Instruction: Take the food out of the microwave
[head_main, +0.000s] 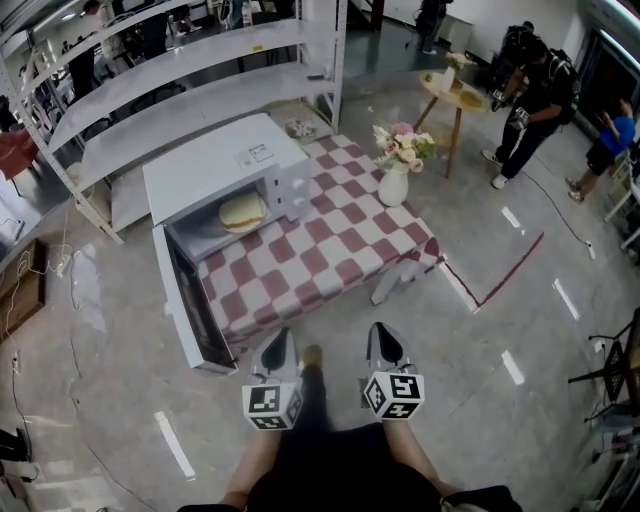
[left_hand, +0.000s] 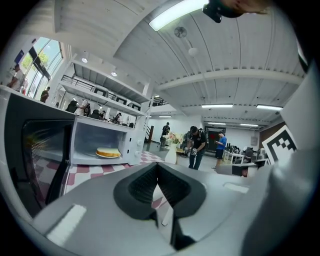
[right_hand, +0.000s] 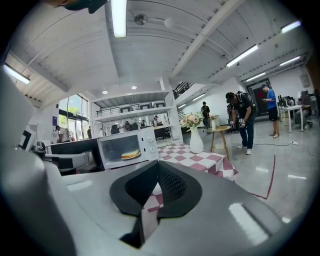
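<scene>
White boxy microwave (head_main: 225, 160) at far left corner of red-and-white checked counter (head_main: 340, 250), dark-windowed door (head_main: 185, 300) hanging open past near left edge. Round yellow bread-like food (head_main: 242, 212) inside on white plate (left_hand: 108, 155). My left tool (head_main: 280, 340) and right tool (head_main: 385, 335) both pinched together, empty, off near edge, well apart from microwave. Step, I judge: approach. Spread one tool before entering cavity, go in level, clamp plate rim, not soft food; keep clear of door.

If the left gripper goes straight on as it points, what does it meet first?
Likely the left gripper meets the checkered tablecloth at its near edge, right of the microwave door; depth unclear.
</scene>
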